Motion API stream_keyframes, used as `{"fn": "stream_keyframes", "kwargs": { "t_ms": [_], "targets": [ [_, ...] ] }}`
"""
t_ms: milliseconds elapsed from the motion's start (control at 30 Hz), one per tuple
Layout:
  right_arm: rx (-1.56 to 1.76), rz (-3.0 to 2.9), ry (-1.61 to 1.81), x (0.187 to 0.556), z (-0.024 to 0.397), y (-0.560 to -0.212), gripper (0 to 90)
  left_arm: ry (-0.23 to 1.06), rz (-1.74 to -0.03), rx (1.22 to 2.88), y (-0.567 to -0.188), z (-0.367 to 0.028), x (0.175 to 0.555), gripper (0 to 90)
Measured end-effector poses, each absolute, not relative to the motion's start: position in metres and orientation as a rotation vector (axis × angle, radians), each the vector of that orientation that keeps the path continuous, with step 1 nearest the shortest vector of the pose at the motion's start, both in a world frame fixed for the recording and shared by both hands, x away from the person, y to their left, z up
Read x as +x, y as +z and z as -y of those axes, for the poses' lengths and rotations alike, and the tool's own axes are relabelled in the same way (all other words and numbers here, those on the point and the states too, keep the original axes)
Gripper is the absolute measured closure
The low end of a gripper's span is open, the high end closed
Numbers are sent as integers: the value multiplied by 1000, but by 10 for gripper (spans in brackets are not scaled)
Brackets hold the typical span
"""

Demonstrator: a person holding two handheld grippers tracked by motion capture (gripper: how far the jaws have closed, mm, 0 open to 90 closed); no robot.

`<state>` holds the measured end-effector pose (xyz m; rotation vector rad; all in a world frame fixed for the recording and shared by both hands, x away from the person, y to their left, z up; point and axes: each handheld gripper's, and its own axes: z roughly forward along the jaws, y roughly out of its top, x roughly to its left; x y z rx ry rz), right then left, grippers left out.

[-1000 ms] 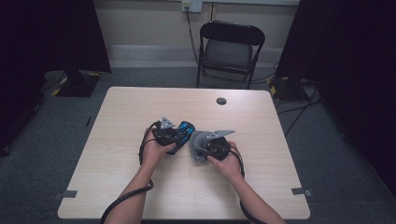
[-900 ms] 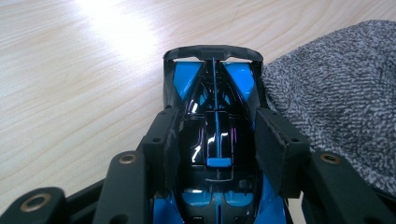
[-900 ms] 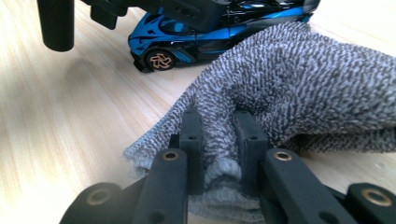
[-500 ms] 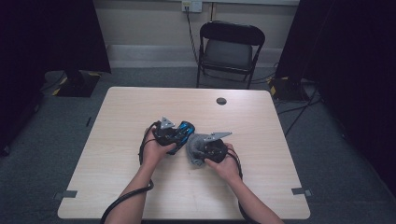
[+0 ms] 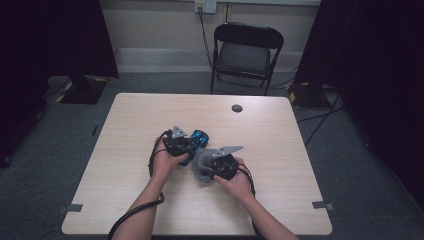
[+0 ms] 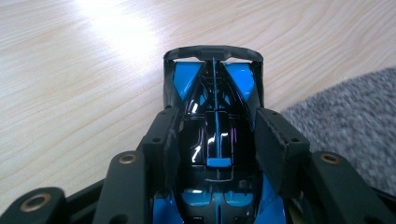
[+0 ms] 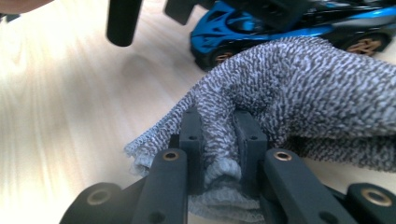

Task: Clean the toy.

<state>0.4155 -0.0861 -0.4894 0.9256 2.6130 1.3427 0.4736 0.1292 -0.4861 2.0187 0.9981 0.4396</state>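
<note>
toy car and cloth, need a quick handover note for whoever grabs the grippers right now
Left gripper: shut on the blue and black toy car, pads on its two sides, car resting on the table.
Right gripper: shut on a bunched fold of the grey knit cloth, which lies right beside the car, near its wheels.
Place: both sit near the middle of the table, the car at the left, the cloth at the right.
Done: both things are gripped and brought close together.
Left: probably bringing the cloth onto the car to wipe or cover it; the cloth is not on the car's body yet.
</note>
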Motion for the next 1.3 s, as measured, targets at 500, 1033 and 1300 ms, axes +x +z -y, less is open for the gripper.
{"fn": "stream_keyframes", "kwargs": {
  "t_ms": [500, 1033, 1300],
  "targets": [
    [872, -2660, 1362, 406, 76, -490, 768, 440, -999, 2015, -486, -129, 474, 512],
    [833, -2694, 1379, 397, 67, -490, 768, 436, -1000, 2010, -486, -128, 474, 512],
    [818, -2707, 1381, 394, 63, -491, 768, 436, -1001, 2015, -486, -128, 474, 512]
  ]
}}
